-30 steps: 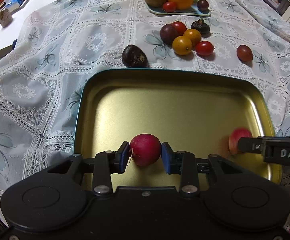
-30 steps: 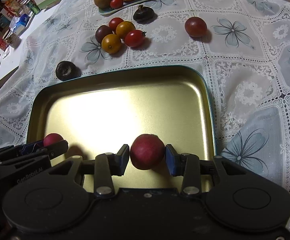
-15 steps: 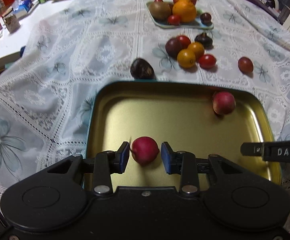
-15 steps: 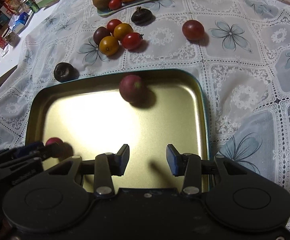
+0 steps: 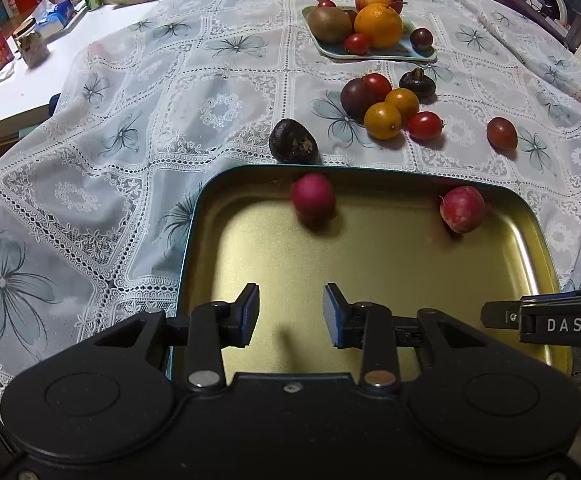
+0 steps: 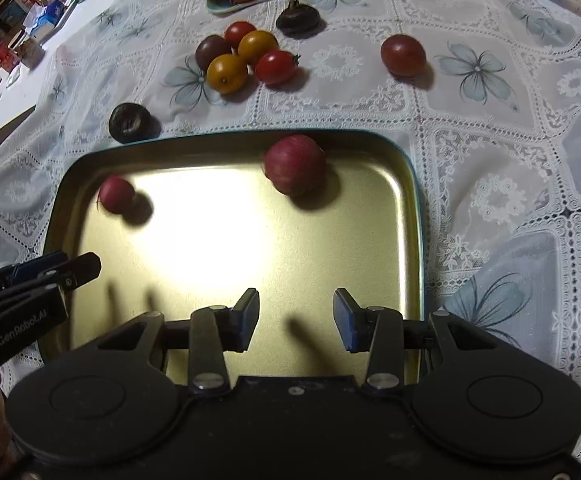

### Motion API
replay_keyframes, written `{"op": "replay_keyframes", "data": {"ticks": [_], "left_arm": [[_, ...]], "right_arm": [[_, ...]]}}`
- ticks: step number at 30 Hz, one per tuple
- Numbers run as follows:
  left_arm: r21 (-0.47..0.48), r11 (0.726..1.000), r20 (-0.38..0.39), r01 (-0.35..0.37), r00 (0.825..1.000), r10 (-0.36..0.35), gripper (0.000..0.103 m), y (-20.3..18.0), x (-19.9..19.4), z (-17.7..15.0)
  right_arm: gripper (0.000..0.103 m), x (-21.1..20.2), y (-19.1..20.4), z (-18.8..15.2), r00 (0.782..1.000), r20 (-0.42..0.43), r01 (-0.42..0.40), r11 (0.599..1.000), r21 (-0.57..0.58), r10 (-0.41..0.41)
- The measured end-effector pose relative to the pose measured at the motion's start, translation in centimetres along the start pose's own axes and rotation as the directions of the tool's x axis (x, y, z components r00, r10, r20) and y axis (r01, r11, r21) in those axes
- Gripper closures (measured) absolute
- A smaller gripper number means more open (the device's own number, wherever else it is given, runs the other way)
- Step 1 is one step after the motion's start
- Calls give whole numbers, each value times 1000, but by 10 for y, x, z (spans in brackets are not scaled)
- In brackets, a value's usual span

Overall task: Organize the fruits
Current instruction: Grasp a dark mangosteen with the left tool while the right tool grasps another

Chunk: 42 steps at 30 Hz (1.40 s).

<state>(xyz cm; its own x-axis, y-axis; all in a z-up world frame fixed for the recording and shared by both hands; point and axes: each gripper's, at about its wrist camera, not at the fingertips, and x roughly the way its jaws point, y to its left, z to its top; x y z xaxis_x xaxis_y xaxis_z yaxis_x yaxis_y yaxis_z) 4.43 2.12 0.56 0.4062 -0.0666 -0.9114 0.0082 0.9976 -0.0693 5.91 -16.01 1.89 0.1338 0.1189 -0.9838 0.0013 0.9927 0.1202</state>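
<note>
Progress early: both tongs, left [image 5: 290,314] and right [image 6: 295,318], spread and empty over gold tray [image 5: 390,280] holding two red fruits [image 5: 313,199], cherry tomatoes [image 5: 382,120] left on worktop.

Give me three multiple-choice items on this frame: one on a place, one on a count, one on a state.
1. Where does the dark fruit nearest the gold tray lie?
A. inside the tray
B. on the cloth beside the tray's far rim
C. on the blue plate

2. How many red fruits lie in the tray?
A. none
B. two
C. five

3. How do both grippers stand?
A. open and empty
B. each shut on a fruit
C. only the left holding a fruit

Answers:
1 B, it rests on the lace cloth outside the rim.
2 B, one red fruit and another sit near the far wall.
3 A, the left gripper and right gripper show only bare tray between their fingers.
</note>
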Motion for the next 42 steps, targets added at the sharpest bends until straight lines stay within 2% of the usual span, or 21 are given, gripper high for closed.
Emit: {"op": "replay_keyframes", "data": {"ticks": [8, 13, 17, 21, 23, 27, 34, 37, 39, 42], "left_arm": [[4, 1000, 8, -7, 1000, 7, 59, 0, 0, 1], [5, 1000, 6, -12, 1000, 12, 59, 1, 0, 0], [6, 1000, 6, -16, 1000, 15, 59, 0, 1, 1], [11, 1000, 9, -18, 1000, 18, 59, 0, 2, 1], [13, 1000, 7, -22, 1000, 22, 59, -1, 4, 3], [19, 999, 11, -29, 1000, 29, 59, -2, 5, 7], [27, 999, 21, -32, 999, 31, 59, -1, 10, 27], [29, 999, 36, -41, 999, 40, 58, -1, 12, 41], [32, 998, 49, -45, 998, 44, 56, -2, 13, 50], [31, 998, 59, -51, 997, 50, 56, -1, 16, 63]], "right_arm": [[59, 5, -1, 2, 1000, -4, -2, 1000, -2, 2], [59, -5, 4, -3, 990, 135, 41, 999, -28, -37], [59, -15, 0, -9, 964, 258, 60, 998, 32, -66], [59, -19, -2, -13, 939, 328, 88, 994, 65, -105], [59, -19, -1, -11, 940, 323, 95, 994, 52, -107], [59, -15, -1, -6, 965, 251, 74, 997, 36, -81], [59, -14, -3, 4, 963, 226, 139, 988, 62, -149], [59, -19, -4, 20, 965, 230, 117, 992, 38, -122], [59, -24, -5, 35, 963, 249, 96, 995, 36, -102], [59, -32, -5, 59, 939, 316, 130, 990, 49, -139]]}}
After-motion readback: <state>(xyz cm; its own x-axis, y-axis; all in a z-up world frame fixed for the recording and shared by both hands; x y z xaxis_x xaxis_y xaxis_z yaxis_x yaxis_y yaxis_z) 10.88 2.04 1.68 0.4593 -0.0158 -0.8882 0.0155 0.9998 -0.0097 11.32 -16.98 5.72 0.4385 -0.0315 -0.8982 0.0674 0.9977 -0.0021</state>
